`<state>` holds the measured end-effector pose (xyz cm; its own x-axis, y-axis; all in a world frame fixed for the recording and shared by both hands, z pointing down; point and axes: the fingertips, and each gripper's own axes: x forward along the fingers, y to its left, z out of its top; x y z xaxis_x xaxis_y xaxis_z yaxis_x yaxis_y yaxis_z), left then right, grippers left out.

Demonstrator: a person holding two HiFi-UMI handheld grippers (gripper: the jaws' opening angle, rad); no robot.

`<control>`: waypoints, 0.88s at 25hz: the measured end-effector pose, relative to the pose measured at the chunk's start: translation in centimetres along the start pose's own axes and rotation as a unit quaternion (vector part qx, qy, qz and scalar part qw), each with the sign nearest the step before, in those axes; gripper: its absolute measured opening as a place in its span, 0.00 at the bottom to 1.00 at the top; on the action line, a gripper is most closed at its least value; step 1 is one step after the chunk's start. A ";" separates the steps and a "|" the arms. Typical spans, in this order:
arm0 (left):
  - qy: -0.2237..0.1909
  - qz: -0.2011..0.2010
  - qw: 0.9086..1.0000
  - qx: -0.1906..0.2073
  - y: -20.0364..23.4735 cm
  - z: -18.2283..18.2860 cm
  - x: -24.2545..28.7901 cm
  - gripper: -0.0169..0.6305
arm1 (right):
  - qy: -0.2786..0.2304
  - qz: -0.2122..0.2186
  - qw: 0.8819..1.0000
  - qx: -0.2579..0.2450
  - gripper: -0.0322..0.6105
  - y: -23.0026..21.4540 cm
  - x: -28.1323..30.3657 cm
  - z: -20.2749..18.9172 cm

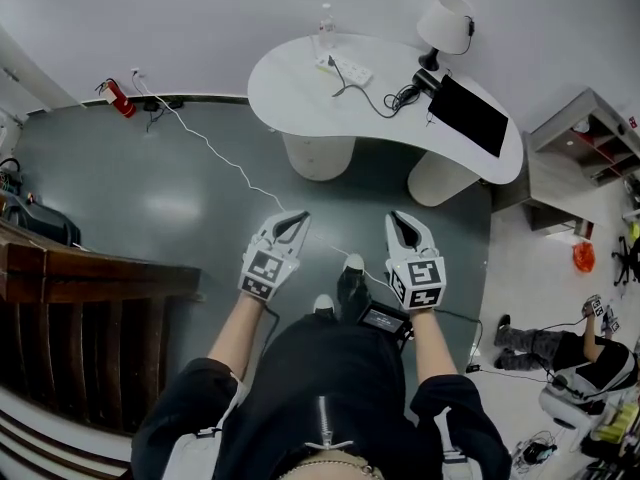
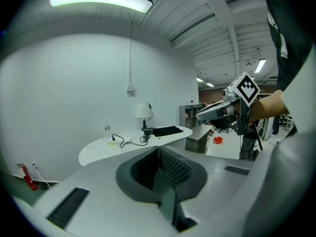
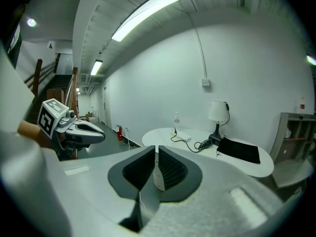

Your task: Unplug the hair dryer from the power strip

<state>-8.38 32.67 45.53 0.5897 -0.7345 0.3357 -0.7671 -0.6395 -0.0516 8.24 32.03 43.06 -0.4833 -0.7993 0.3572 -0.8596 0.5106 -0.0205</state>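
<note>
- Left gripper (image 1: 298,218): jaws pressed together with nothing between them, held out over the grey floor (image 1: 180,198).
- Right gripper (image 1: 397,218): beside it, likewise closed and empty.
- Both are well apart from the white table (image 1: 290,93) ahead.
- The white power strip (image 1: 345,68) lies on the table, and a black cord (image 1: 405,96) runs from it to a coil by the lamp (image 1: 445,23).

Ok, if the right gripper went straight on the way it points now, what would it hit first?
Nothing close. The right gripper, jaws shut, points slightly down across the floor toward the white table. It would probably meet the floor, or a table leg, first; depth is hard to judge.
</note>
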 end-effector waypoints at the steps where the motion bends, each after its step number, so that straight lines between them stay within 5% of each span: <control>1: 0.001 -0.001 1.000 -0.001 0.3 0.0 0.5 0.05 | 0.001 0.002 1.000 0.001 0.07 -0.2 0.6 0.1; 22: 0.013 0.046 0.999 -0.024 11.9 4.7 14.8 0.05 | -0.001 0.066 0.998 -0.003 0.07 -10.0 17.5 7.1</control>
<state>-7.60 13.09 45.49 0.5101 -0.7832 0.3555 -0.8293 -0.5575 -0.0383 7.21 10.65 42.94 -0.5923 -0.7261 0.3491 -0.7876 0.6131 -0.0611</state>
